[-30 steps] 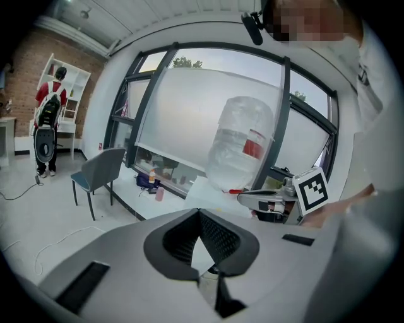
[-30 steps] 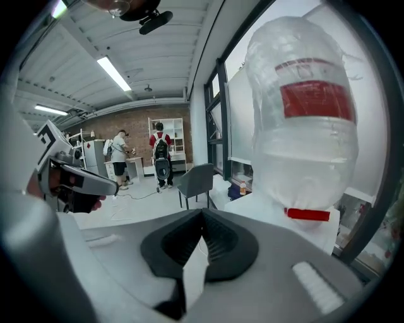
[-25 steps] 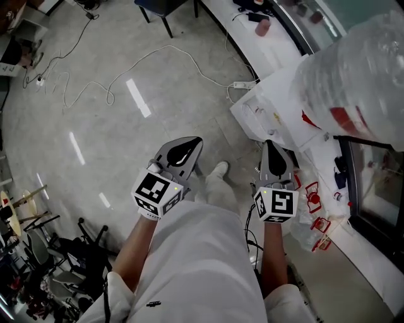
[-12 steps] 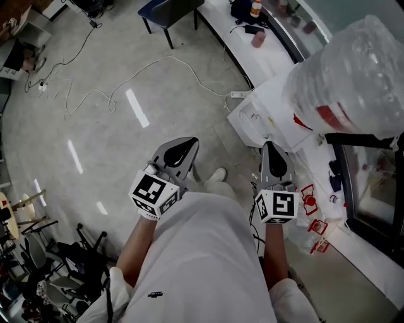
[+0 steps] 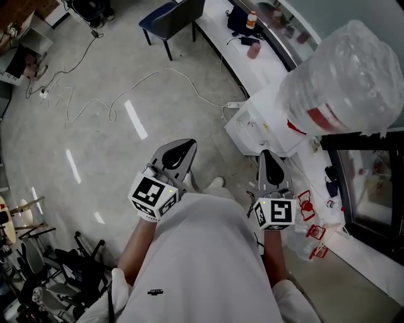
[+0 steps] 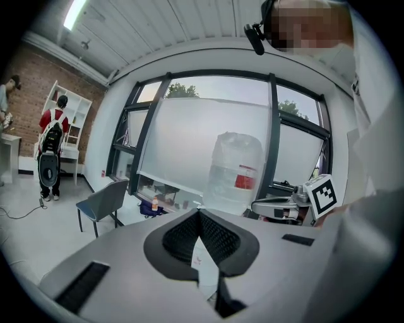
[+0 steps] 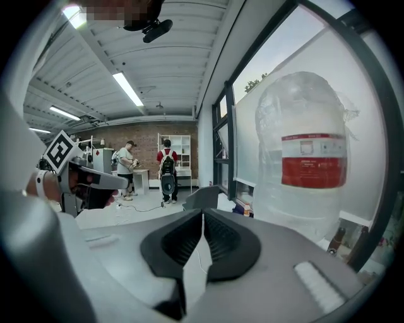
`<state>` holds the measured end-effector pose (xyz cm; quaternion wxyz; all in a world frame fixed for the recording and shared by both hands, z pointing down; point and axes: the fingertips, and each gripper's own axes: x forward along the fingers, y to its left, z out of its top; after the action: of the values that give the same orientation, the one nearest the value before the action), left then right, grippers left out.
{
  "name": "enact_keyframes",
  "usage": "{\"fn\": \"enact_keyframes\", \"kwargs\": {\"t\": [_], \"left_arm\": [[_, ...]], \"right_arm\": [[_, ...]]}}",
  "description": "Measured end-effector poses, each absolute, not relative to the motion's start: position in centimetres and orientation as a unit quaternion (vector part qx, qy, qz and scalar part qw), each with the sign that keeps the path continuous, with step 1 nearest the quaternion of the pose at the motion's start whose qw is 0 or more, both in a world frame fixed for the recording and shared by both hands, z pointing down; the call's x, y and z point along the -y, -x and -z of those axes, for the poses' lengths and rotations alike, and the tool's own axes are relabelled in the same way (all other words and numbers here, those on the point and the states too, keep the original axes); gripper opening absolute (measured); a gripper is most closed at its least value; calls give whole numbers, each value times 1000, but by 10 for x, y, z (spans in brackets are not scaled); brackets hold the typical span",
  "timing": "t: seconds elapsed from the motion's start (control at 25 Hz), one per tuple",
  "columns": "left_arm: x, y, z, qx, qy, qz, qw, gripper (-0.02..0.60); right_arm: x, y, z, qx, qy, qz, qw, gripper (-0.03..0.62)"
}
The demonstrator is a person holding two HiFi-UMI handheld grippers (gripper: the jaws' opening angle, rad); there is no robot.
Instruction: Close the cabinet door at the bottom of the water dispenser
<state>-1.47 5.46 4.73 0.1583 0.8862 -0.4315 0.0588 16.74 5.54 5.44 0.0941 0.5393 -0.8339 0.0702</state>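
Observation:
The water dispenser's clear bottle (image 5: pixel 344 82) with a red label fills the head view's upper right, over a white body (image 5: pixel 265 123). It also stands ahead in the left gripper view as the bottle (image 6: pixel 235 173), and close on the right in the right gripper view as the bottle (image 7: pixel 309 164). The cabinet door at the bottom is hidden from every view. My left gripper (image 5: pixel 182 150) is shut with nothing in it, its tips meeting in its own view (image 6: pixel 198 211). My right gripper (image 5: pixel 269 156) is shut and empty too (image 7: pixel 202 213), beside the dispenser.
A dark chair (image 5: pixel 170 16) stands at the back. White cables (image 5: pixel 126 82) and a power strip (image 5: pixel 230 105) lie on the grey floor. A white counter (image 5: pixel 252 50) runs along the window. Stools and gear (image 5: pixel 50 271) crowd the lower left. Two people (image 7: pixel 166 167) stand far off.
Both grippers have risen together and stayed shut. The floor looks farther away, and the bottle has slid left and down in the head view.

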Motion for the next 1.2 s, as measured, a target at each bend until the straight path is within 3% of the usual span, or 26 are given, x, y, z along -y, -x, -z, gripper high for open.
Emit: {"fn": "enact_keyframes", "kwargs": {"t": [1.2], "left_arm": [[-61, -5, -34, 425, -892, -61, 140, 3]], "right_arm": [[-56, -163, -45, 844, -525, -80, 73, 11]]}}
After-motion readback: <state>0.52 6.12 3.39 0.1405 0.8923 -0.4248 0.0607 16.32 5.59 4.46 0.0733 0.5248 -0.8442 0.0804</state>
